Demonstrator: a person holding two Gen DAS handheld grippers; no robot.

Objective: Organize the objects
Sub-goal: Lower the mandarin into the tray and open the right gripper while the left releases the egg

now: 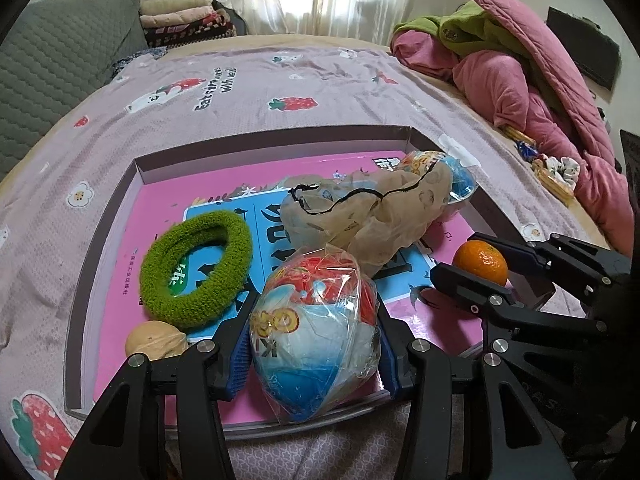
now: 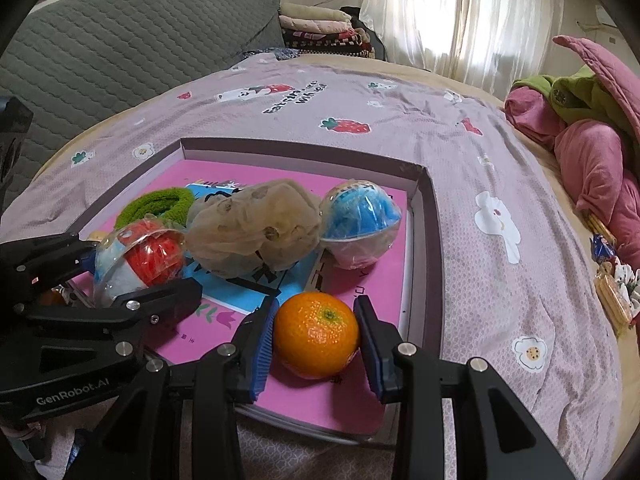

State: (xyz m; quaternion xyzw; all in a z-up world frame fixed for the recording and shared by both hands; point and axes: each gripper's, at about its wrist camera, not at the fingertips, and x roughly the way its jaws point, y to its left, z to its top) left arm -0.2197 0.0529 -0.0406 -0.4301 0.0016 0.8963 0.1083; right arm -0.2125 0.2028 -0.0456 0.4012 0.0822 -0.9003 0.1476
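- The left gripper (image 1: 316, 354) holds the wrapped ball (image 1: 316, 336) tight between its fingers, low over the near side of the box (image 1: 256, 142).
- The right gripper (image 2: 316, 354) squeezes the orange (image 2: 316, 334), right of the ball, near the box's right wall.
- Both are round, so no side is longer.
- In the box: a green ring (image 1: 196, 266), a tan bag (image 1: 368, 216), a blue ball (image 2: 360, 220), a walnut (image 1: 154, 338).

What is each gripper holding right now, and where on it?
Left gripper clamps the wrapped ball at its sides; right gripper clamps the orange at its sides.
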